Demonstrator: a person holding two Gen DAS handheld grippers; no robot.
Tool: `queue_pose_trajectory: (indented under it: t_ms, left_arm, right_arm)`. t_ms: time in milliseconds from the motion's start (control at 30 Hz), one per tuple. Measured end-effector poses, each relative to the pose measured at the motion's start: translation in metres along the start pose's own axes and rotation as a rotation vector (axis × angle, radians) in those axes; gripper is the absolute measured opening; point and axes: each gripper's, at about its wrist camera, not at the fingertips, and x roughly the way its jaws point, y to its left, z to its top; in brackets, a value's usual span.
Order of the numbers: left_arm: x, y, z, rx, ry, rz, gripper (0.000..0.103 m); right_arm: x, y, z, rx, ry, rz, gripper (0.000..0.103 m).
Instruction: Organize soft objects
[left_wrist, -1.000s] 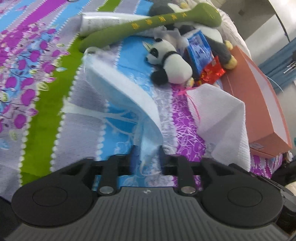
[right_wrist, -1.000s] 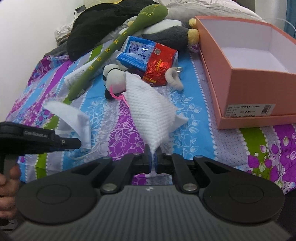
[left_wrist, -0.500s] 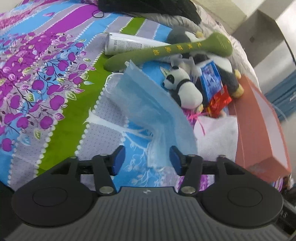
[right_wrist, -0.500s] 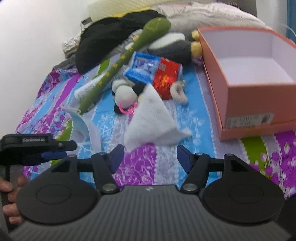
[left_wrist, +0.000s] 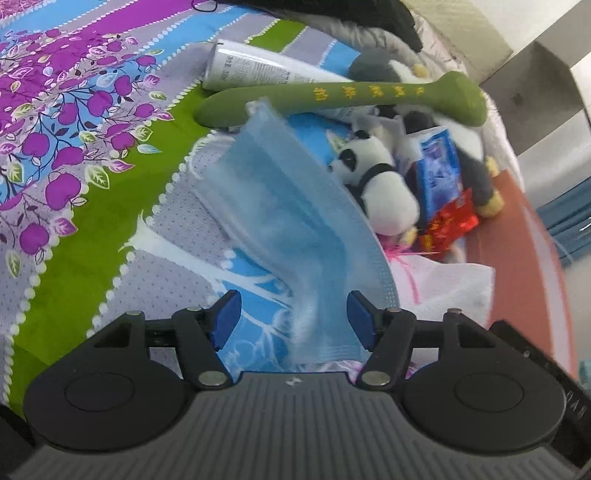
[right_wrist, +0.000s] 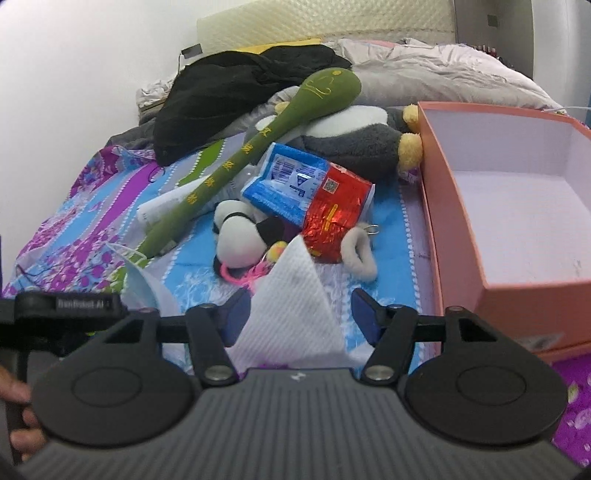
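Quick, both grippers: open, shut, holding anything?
Left gripper: just opened, blue face mask loose between the jaws.
Right gripper: open, white cloth released.

Left gripper (left_wrist: 291, 317) gap: jaws have just been opening; blue face mask (left_wrist: 288, 221) lies between them, filling the way ahead.
Right gripper (right_wrist: 299, 314) gap: jaws apart; white towel (right_wrist: 291, 306) stands between them.
Ahead of right gripper: panda plush (right_wrist: 240, 236), red packet (right_wrist: 332, 214) and blue packet (right_wrist: 288, 181) crowd together.
Right side: pink box (right_wrist: 458, 229) wall blocks; its inside is open.
Left side: bare bedspread (left_wrist: 66, 206), free.
Far: green plush stick (right_wrist: 251, 155) lies across the pile.
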Motion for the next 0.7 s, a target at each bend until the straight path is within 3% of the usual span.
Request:
queue_pose_trajectory:
  t_ms: [167,367,500,700]
  left_arm:
    - [0.014,-0.001,0.005,0.02,0.004,0.018,0.068]
    - [0.031,-0.019,0.012,0.086,0.011,0.031,0.068]
    - [0.041,-0.033,0.015,0.138,0.02,0.028,0.068]
    - [0.05,-0.039,0.016,0.116,0.044,-0.059,0.068]
  right_arm:
    - [0.026,-0.005,-0.003,0.021,0.053,0.009,0.056]
    - [0.047,-0.01,-0.013,0.028,0.109,0.015,0.032]
    - [0.058,-0.011,-0.02,0.023,0.144,0.041,0.009]
    - [0.064,-0.003,-0.028,-0.052,0.157,0.053,0.008]
